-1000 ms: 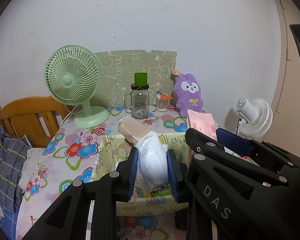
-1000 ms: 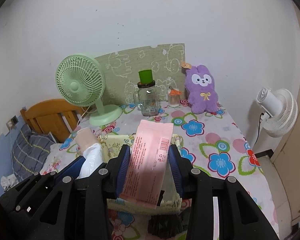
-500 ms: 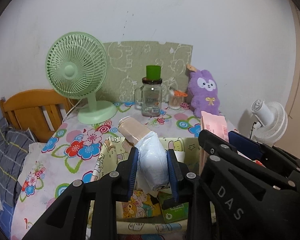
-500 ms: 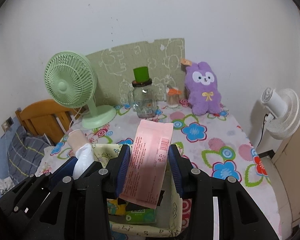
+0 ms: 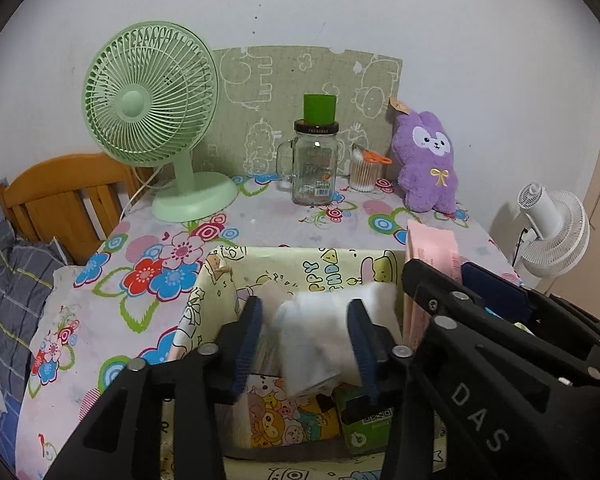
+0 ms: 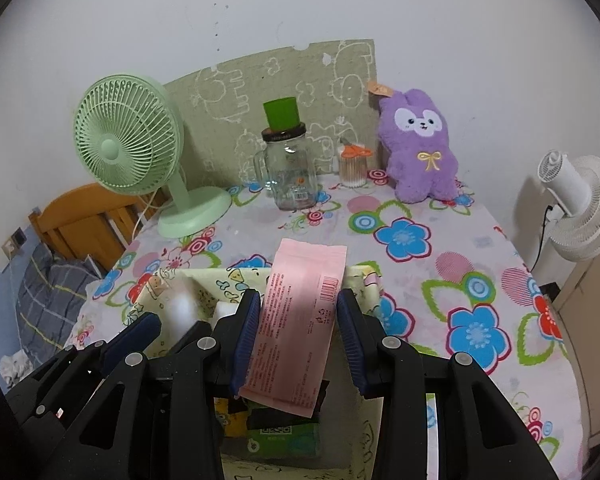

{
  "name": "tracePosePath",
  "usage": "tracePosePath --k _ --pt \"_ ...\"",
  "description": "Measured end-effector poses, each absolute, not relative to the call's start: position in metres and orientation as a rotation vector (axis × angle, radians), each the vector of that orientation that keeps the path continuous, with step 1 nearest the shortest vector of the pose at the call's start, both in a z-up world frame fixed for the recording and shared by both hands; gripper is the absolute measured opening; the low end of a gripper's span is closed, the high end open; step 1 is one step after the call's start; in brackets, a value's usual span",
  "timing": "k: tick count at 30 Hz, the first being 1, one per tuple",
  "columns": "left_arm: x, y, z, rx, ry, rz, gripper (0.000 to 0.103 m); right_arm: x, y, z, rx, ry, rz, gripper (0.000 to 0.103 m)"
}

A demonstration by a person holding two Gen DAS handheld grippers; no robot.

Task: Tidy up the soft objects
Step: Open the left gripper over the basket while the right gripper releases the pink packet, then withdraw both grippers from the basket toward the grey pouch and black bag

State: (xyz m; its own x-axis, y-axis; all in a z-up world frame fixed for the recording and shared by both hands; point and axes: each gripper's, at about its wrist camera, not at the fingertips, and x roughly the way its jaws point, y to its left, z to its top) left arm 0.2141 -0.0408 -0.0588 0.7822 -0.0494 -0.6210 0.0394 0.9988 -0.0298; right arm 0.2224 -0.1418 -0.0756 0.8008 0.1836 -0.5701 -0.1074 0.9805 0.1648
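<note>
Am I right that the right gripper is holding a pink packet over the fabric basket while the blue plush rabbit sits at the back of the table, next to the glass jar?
Nearly: the plush rabbit is purple, not blue, as the right wrist view shows. The right gripper does hold the pink packet over the fabric basket.

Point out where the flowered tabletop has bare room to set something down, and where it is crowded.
Free: the flowered tablecloth right of the fabric bin, in front of the purple plush, and the strip between the bin and the green fan. Crowded: the back edge with fan, glass jar, swab cup and plush, and the bin itself.
</note>
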Motion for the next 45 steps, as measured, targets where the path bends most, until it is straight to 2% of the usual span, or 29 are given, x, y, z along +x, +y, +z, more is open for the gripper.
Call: tracePosePath --k 6,12,13,15,17,22,36,42,45 --pt "0.212 -0.043 -0.062 0.000 0.691 -0.081 0.071 0.228 -0.140 -0.082 0.145 0.653 0.174 0.043" --pt "0.208 -0.043 -0.061 0.001 0.688 -0.079 0.076 0.227 -0.135 -0.082 0.112 0.653 0.179 0.045" --pt "0.207 -0.043 -0.061 0.002 0.688 -0.078 0.076 0.225 -0.134 -0.082 0.103 0.649 0.173 0.047" --pt "0.205 -0.043 -0.060 0.001 0.682 -0.081 0.076 0.222 -0.134 -0.081 0.103 0.644 0.165 0.068" --pt "0.202 -0.042 -0.058 -0.002 0.674 -0.082 0.076 0.217 -0.135 -0.078 0.112 0.624 0.162 0.075" --pt "0.194 -0.041 -0.053 -0.015 0.668 -0.093 0.077 0.207 -0.134 -0.071 0.095 0.595 0.156 0.082" --pt "0.162 -0.044 -0.031 0.010 0.620 -0.061 0.095 0.172 -0.139 -0.049 0.076 0.554 0.147 0.091" --pt "0.146 -0.043 -0.022 0.020 0.592 -0.052 0.096 0.151 -0.139 -0.040 0.083 0.521 0.164 0.101" --pt "0.137 -0.043 -0.019 0.024 0.579 -0.047 0.097 0.143 -0.139 -0.036 0.075 0.514 0.171 0.102"
